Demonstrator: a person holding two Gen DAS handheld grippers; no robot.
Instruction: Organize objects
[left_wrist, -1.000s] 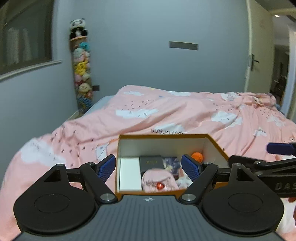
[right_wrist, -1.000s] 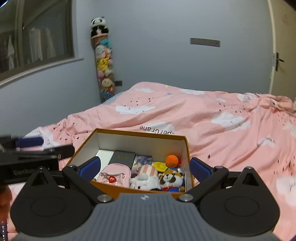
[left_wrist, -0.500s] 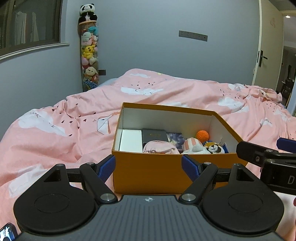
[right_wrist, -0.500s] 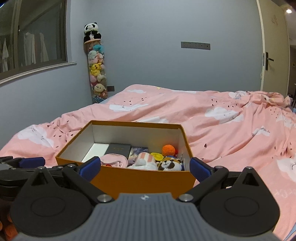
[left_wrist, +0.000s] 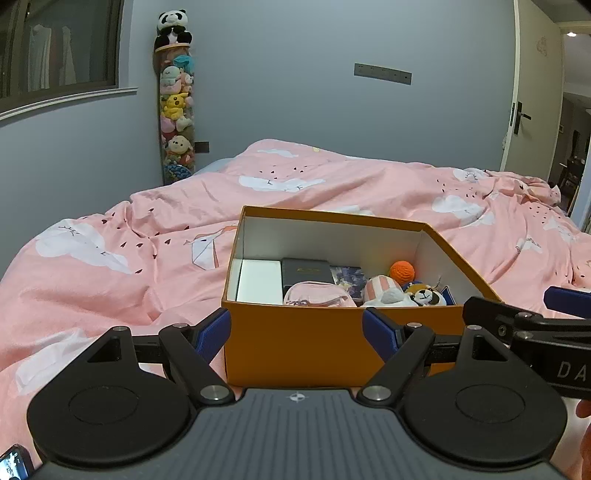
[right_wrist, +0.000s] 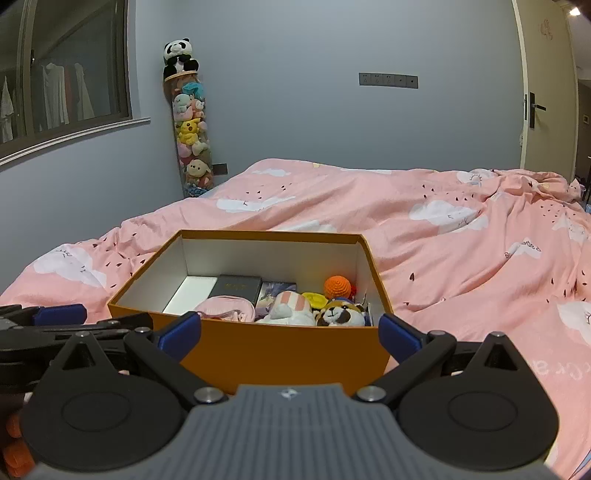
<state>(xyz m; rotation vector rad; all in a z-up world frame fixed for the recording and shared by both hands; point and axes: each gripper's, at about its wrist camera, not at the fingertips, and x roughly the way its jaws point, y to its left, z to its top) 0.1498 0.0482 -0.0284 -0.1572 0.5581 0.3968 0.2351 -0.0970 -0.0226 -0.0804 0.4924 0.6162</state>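
While both tools hang low in front of the open orange cardboard box (left_wrist: 295, 347), everything I care about sits straight ahead of the fingers, with the box's long axis running across my view and its near wall facing me. My left gripper (left_wrist: 297, 328) has its blue-tipped fingers spread wide and empty, framing the left half of that near wall; my right gripper (right_wrist: 290, 332) is equally wide and empty, spanning almost the full front of the box (right_wrist: 288, 354). I judge neither clearly nearer; each lines up with its own end.

Inside the box, against its left wall, lies a flat white carton (left_wrist: 258, 282), smooth and rigid. Just right of it is a matte black rectangular case (left_wrist: 306, 271), then a glossy dark printed card (right_wrist: 277, 290). Nearer the front wall slumps a soft pink fabric pouch (left_wrist: 317, 295), beside a pink-striped white plush (right_wrist: 290, 306) and a brown-and-white plush animal (right_wrist: 340, 314), both squashy. Toward the right rear corner sits an orange crocheted ball (right_wrist: 337, 286), nubbly and round, with something yellow (right_wrist: 314, 297) beside it that I cannot identify.

The box rests on a rumpled pink cloud-print duvet (right_wrist: 461, 258), soft footing that may let it tip if pushed.
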